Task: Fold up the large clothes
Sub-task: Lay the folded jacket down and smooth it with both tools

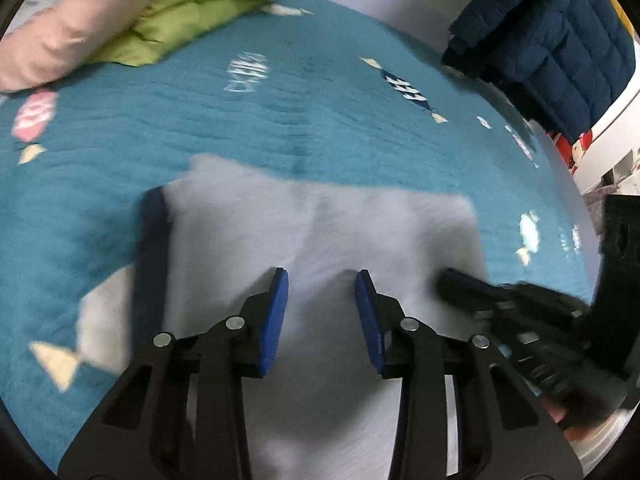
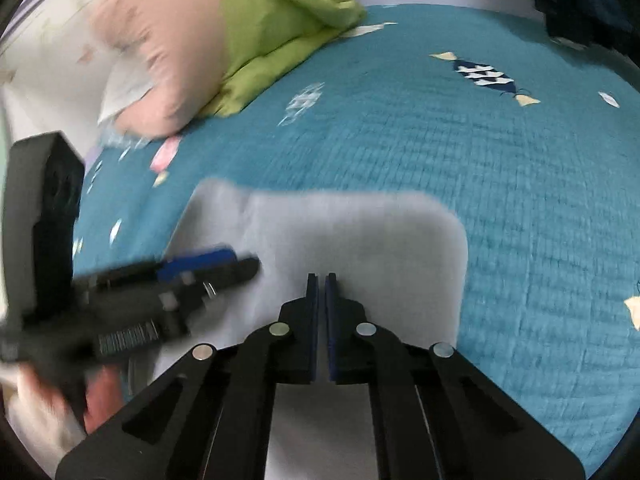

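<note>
Pale grey folded garment of soft fabric [image 1: 320,232] lies flat on the teal quilted bedspread with fish prints [image 1: 200,120], near its front edge. Left gripper [image 1: 322,312] hovers over it, blue pads partly spread, nothing pinched between them. Right gripper [image 2: 322,304] has its jaws pressed together, apparently on nothing — looks set to press or smooth the fold rather than grab. Green quilt [image 2: 280,12] and pink pillow [image 2: 168,48] sit well apart at the far side.
</note>
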The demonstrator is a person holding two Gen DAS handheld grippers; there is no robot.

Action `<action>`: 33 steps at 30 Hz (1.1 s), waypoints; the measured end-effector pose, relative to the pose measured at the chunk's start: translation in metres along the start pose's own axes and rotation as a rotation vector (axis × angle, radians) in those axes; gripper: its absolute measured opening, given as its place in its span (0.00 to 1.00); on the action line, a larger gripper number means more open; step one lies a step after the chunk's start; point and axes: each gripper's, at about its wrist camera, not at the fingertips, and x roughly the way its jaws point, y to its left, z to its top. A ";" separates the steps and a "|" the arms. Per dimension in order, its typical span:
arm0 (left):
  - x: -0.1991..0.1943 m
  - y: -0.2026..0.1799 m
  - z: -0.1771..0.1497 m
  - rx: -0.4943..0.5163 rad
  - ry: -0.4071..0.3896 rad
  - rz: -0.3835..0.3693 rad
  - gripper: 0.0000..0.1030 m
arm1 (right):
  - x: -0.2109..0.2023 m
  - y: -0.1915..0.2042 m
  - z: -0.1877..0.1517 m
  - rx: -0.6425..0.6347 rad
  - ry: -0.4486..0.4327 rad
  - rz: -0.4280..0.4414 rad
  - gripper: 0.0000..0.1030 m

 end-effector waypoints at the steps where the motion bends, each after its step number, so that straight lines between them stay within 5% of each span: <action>1: -0.006 0.004 -0.006 0.014 0.001 0.040 0.24 | -0.010 -0.003 -0.008 -0.015 0.006 0.001 0.02; 7: -0.048 -0.003 -0.025 0.051 -0.012 0.162 0.20 | -0.040 0.002 -0.017 -0.009 0.015 0.002 0.09; 12: -0.071 -0.036 -0.028 0.054 -0.068 0.098 0.20 | -0.047 0.030 0.003 -0.013 -0.033 0.074 0.09; 18: -0.059 -0.049 -0.034 0.039 -0.047 0.080 0.20 | -0.025 0.041 0.002 -0.005 0.017 0.100 0.09; 23: -0.035 -0.034 -0.056 0.009 -0.005 0.119 0.23 | 0.003 0.024 -0.040 0.034 0.159 0.104 0.08; 27: -0.045 -0.014 -0.080 -0.065 -0.020 0.065 0.30 | -0.015 0.006 -0.078 0.038 0.147 0.178 0.06; 33: -0.073 -0.009 -0.108 -0.066 -0.006 0.126 0.31 | -0.052 -0.009 -0.102 0.042 0.150 0.146 0.06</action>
